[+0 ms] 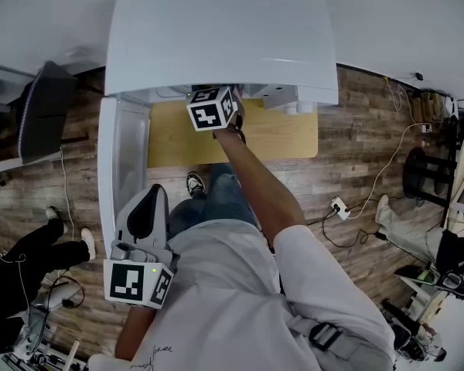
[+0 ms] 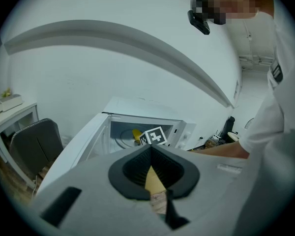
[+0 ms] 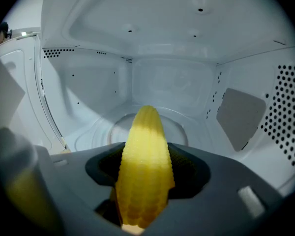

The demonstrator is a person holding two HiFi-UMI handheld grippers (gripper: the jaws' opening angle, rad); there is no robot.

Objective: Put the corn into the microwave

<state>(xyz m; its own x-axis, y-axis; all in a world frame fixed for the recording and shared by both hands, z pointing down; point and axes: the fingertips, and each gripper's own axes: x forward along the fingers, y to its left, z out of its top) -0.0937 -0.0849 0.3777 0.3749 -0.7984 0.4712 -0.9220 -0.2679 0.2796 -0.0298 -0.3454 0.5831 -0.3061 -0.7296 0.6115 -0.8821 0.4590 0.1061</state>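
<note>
At centre frame the corn (image 3: 145,171) is showing bright yellow, kernels running in rows; the microwave (image 3: 177,82) is showing white, dark holes dotting its right wall.

Corn (image 3: 145,171) inside microwave (image 3: 177,82), door (image 1: 122,161) left

Yellow corn (image 3: 143,181) clamped lengthwise in right gripper (image 3: 146,154), tip inside open white microwave (image 3: 177,87).

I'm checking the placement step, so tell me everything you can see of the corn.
The corn is a yellow cob with kernel rows, tapering to a rounded tip, smooth like plastic. The right hand-held gripper clamps its thicker part, tip pointing forward past the jaws. It is inside the open microwave, above the turntable; contact with it can't be seen.
</note>
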